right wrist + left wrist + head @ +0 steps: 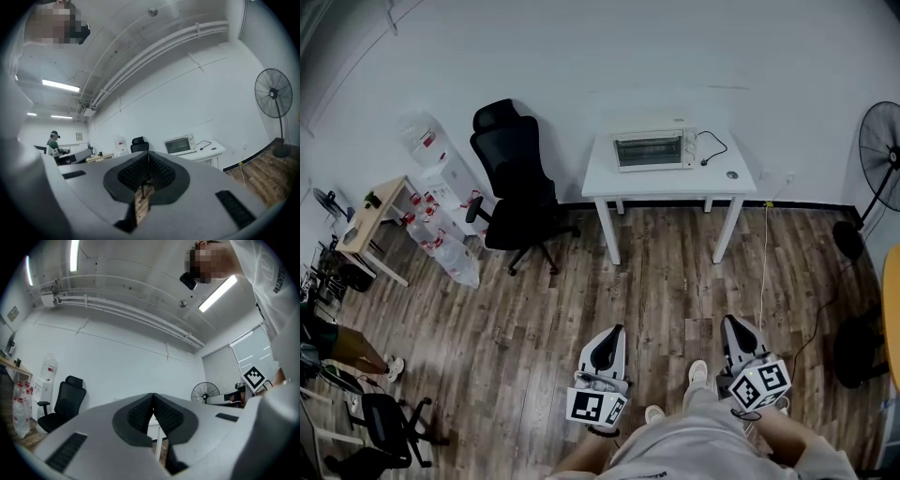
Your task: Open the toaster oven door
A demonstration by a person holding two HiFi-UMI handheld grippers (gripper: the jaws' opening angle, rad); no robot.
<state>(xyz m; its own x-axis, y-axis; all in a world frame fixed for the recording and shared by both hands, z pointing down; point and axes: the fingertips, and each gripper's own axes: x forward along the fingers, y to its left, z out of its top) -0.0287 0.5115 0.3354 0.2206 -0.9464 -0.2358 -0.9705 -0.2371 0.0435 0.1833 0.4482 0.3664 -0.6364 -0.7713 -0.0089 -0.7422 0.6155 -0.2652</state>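
Planks [534,309] of grained wood are laid across the floor up to a white, square-legged table [600,178] set against the far wall. On it the boxy metal toaster oven [652,150] is placed, its glass door shut, with a black cord [712,145] looped beside it. The left gripper [609,330] and right gripper [733,321] are held well short of the table, each closed on nothing (ribbed dark pads meeting at the tips). A black office chair [517,178] is parked left of the table and a round fan [881,150] stands to the right.
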